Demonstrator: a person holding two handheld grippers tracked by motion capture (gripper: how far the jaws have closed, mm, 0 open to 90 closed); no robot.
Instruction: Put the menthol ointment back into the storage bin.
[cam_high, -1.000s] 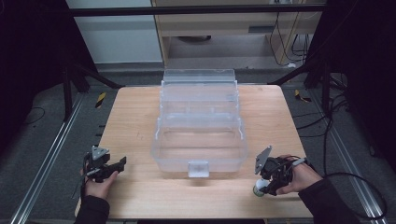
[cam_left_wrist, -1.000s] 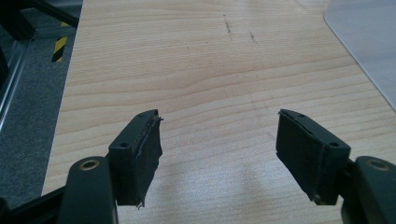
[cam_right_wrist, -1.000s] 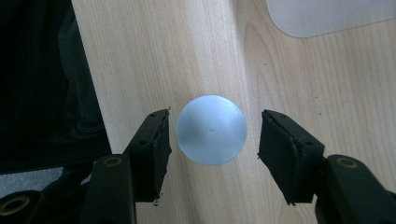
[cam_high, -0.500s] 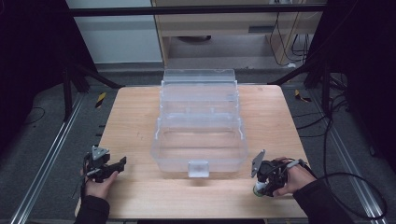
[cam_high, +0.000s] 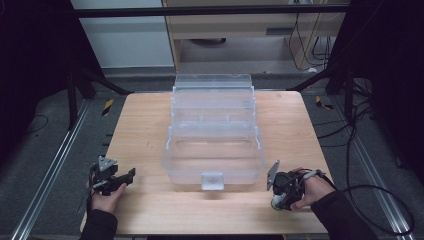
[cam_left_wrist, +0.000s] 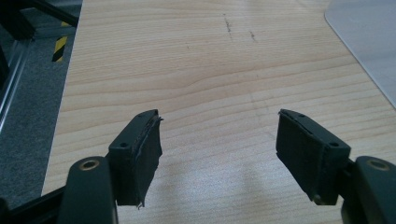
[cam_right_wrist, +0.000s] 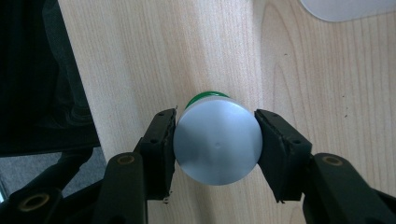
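Seemingly upright, can (cam_right_wrist: 217, 138), axis toward camera

One wooden bench (cam_high: 150, 125) fills the middle of the frame. On it stands one clear plastic box (cam_high: 214, 135) with stepped trays, at centre. Two tongs: one (cam_high: 116, 179) at lower left, one (cam_high: 278, 186) at lower right. One round white-capped container (cam_right_wrist: 217, 138) sits in the right-hand tongs.
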